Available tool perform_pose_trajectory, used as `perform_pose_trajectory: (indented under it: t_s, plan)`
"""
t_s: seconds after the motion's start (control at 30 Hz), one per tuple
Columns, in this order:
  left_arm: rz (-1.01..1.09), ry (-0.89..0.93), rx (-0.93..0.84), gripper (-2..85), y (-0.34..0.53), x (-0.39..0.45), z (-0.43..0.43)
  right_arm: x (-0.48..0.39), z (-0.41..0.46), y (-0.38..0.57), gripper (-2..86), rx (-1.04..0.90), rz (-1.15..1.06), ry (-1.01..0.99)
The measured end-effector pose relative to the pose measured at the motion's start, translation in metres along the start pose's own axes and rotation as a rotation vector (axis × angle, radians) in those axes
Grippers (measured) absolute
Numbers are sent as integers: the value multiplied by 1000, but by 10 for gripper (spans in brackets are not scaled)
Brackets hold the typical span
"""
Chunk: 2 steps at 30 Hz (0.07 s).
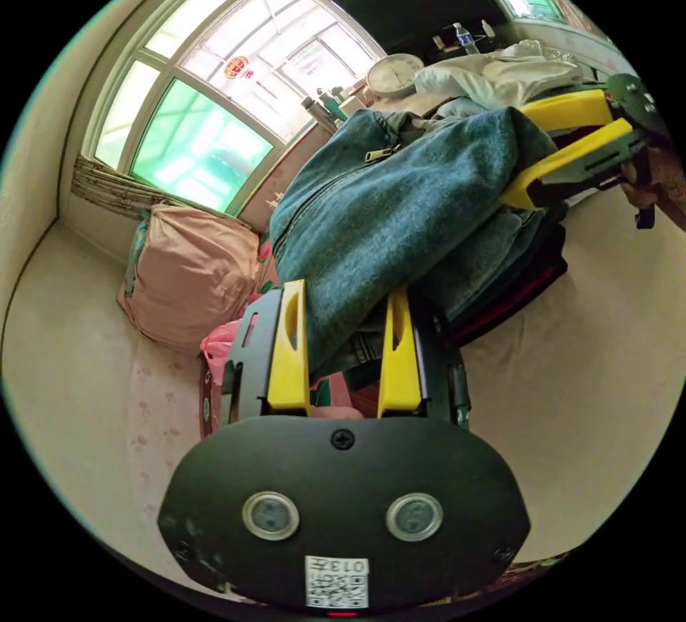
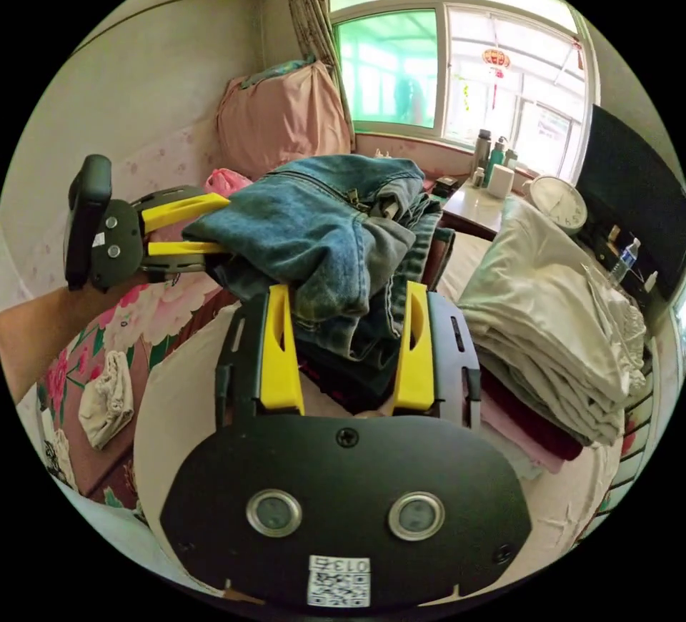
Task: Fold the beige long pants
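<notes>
Folded beige long pants lie on top of a pile at the right of the bed, apart from both grippers; in the left gripper view they show pale behind the denim. A stack of folded blue jeans over dark clothes sits between the grippers. My left gripper is shut on one end of the jeans and shows at the left of the right gripper view. My right gripper grips the stack's other end, seen also in the left gripper view.
A pink bundle leans under the window. A small table bears bottles and a round clock. A dark screen stands at the right. A crumpled pale cloth lies on the floral sheet. A person's forearm holds the left gripper.
</notes>
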<state>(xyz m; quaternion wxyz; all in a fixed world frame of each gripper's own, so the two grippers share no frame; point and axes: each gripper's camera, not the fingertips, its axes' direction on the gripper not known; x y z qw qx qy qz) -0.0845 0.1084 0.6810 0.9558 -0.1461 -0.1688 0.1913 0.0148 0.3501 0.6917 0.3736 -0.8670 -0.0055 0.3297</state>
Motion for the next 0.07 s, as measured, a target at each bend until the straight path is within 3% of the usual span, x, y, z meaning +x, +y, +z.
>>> perform_pose_trajectory:
  t_s: [0.07]
  plan:
    - [18,-29,3,137,-8,4,-2,8,17,-7,191,-18,-16,-78]
